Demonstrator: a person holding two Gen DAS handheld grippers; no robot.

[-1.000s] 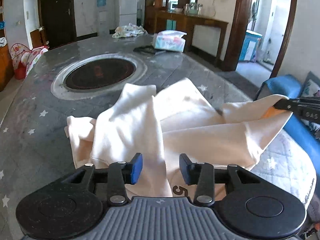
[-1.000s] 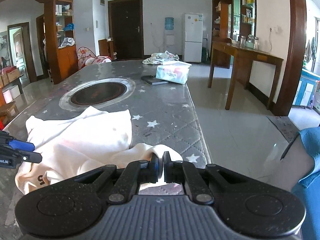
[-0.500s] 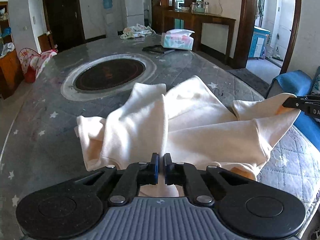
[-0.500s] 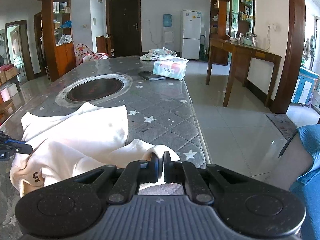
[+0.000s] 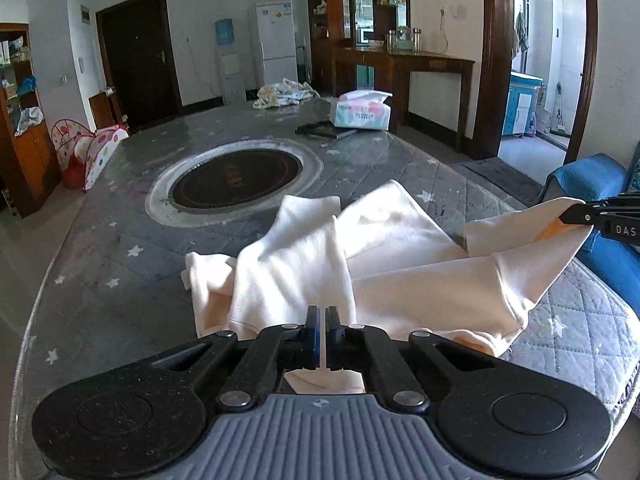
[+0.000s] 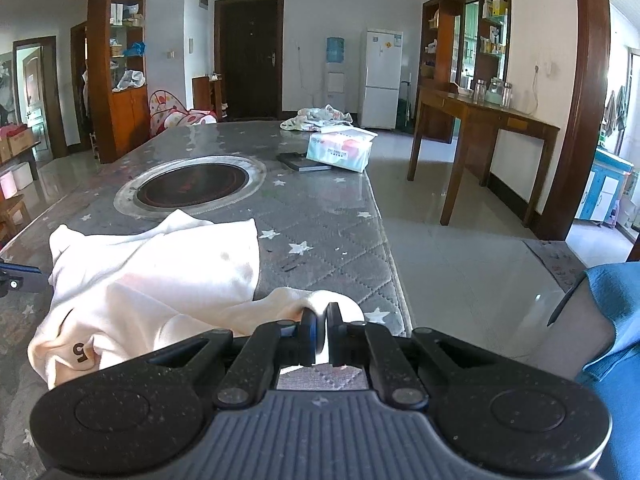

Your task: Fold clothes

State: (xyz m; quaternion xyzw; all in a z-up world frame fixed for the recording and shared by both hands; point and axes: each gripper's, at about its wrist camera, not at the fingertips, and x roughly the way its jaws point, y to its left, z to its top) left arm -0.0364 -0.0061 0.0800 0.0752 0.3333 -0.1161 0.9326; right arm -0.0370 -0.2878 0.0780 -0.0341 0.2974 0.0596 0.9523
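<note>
While my left gripper [image 5: 322,330] pinches the cream shirt [image 5: 400,256] low in the frame, my right gripper [image 6: 322,330] holds its far corner. The cloth stretches sideways between them on the table [image 5: 120,248], so I would lift both ends together.

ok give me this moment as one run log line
step: grasp garment for fold | left tongs: shut on cream garment near edge | right tongs: shut on its corner | garment: bunched on table

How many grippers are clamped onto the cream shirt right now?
2: the left gripper grips the cream shirt's near hem; the right gripper grips its corner by the table edge.
</note>
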